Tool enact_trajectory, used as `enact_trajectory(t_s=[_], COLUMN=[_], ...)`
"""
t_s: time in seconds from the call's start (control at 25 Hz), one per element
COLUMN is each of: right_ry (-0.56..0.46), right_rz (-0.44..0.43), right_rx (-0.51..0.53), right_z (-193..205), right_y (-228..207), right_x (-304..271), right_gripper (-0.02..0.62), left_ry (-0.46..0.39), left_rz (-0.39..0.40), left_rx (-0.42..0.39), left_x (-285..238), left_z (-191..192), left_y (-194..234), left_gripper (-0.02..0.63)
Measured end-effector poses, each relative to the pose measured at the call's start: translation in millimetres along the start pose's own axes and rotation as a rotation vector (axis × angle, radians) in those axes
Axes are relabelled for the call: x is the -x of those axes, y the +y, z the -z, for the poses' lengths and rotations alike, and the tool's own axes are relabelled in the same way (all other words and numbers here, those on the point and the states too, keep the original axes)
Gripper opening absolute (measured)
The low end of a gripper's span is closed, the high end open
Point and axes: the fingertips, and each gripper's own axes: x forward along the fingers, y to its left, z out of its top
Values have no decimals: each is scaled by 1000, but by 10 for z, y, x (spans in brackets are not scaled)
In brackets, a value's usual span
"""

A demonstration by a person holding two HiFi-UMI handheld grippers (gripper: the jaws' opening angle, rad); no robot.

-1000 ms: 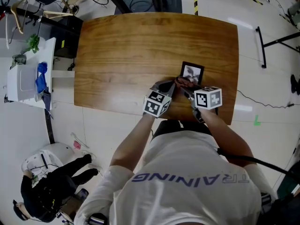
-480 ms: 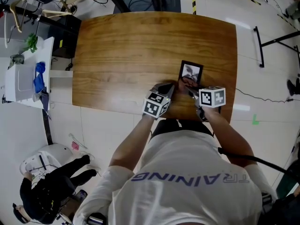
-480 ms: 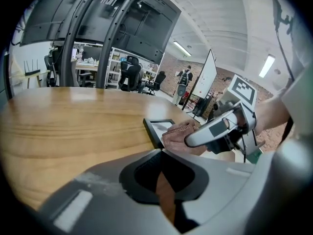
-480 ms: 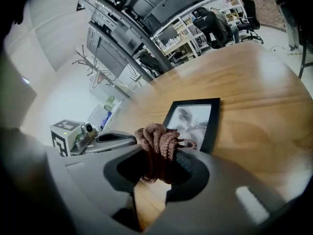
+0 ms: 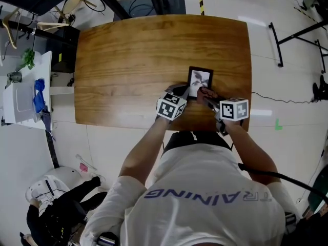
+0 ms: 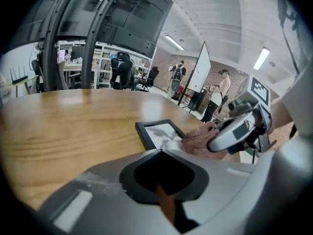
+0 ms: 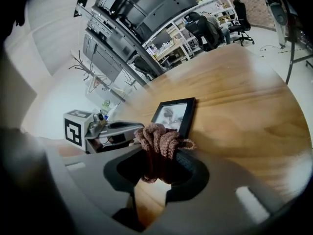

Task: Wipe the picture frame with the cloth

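Note:
A black picture frame (image 5: pixel 200 78) with a grey print lies flat on the wooden table (image 5: pixel 138 50), near its front edge. My right gripper (image 5: pixel 208 97) is shut on a bunched brown cloth (image 5: pixel 206 92), which rests at the frame's near right corner. In the right gripper view the cloth (image 7: pixel 159 140) fills the jaws just short of the frame (image 7: pixel 175 115). My left gripper (image 5: pixel 185 90) sits at the frame's near left corner and looks shut with nothing in it. The left gripper view shows the frame (image 6: pixel 157 132), the cloth (image 6: pixel 198 142) and the right gripper (image 6: pixel 234 131).
A white cabinet (image 5: pixel 20 94) with a blue item stands left of the table. A person in black (image 5: pixel 56 214) is on the floor at lower left. Stand legs (image 5: pixel 279 35) and a cable (image 5: pixel 266 99) lie right of the table. The table's front edge is just under both grippers.
The cloth in my right gripper has slid from the frame's lower middle toward its near right corner. My left gripper has come closer to the frame's near left corner.

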Motion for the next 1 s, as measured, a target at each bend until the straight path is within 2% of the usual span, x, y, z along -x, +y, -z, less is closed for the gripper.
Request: enact_trajectory(t_s=[0.36,0.68,0.8,1.0], right_ry=[-44,-96,-188,-448], right_rz=[40,85,49,25], right_rx=[-67,-118,-139,-117], right_z=[55,142,64,-140], right_y=[-276,-559,-538,-637], right_x=[299,553,726,1325], right_gripper=[117,117,117,117], left_ry=[36,29,-7,-144], left_rz=[10,4,-7,31], left_rx=[7,15,10,30], left_x=[-174,-184,-132,376], left_z=[-104,-96,-152,-433], left_y=[39,62,62,-273], left_gripper=[6,6,6,6])
